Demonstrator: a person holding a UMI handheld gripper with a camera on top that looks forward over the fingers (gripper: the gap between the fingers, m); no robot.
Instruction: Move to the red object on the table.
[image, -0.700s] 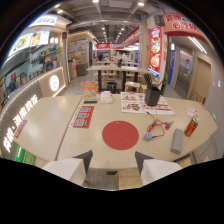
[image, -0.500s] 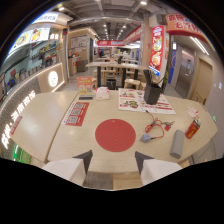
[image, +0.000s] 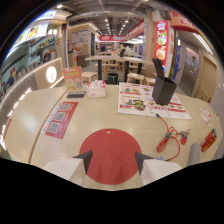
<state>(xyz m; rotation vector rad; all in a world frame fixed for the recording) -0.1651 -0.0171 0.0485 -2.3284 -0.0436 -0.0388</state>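
A round red mat (image: 111, 152) lies flat on the pale wooden table (image: 95, 120), directly ahead of my gripper (image: 113, 159). Both dark fingertips (image: 85, 159) overlap the mat's near half as seen from here. The fingers stand apart with nothing between them but the mat's surface below. I cannot tell how high the tips are above it.
A red scissors-like tool with a cord (image: 166, 140) lies right of the mat, a small red object (image: 209, 140) farther right. A black utensil holder (image: 163, 89) stands on a menu sheet (image: 145, 100). A red QR card (image: 60, 119) lies left; a tissue pack (image: 96, 89) and sign (image: 73, 80) behind.
The gripper has moved forward and lower toward the red mat, which now looks much larger and sits right at the fingertips. The fingers' spread is unchanged.
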